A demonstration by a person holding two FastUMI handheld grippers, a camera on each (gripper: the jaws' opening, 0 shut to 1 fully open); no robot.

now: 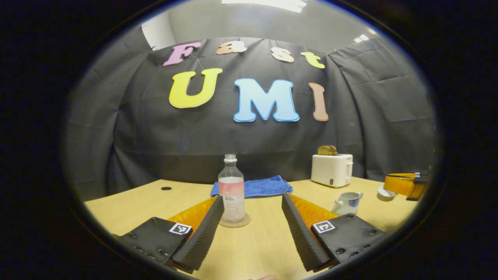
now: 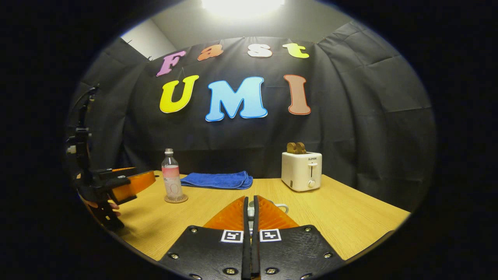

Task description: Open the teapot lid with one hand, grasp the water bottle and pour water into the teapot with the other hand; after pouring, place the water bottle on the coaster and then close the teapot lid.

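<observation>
The left tongs (image 1: 253,217) stand wide open, their two fingers (image 1: 202,237) spread well apart and reaching forward, level above the table. The right tongs (image 2: 251,212) are pressed nearly together, a thin slit between the fingers. Far off to their left the left tongs (image 2: 128,186) show again, a hand (image 2: 103,206) gripping beneath them.

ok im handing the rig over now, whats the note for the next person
Left tool: open, empty, aimed at the clear plastic water bottle, which stands uncapped on the round coaster.
Right tool: shut, apparently on the white teapot lid, beside the white teapot with blue pattern, which is open.
Done: lid off. Can't tell whether water was poured.
Left: pour if needed, bottle onto coaster, close the lid.
</observation>
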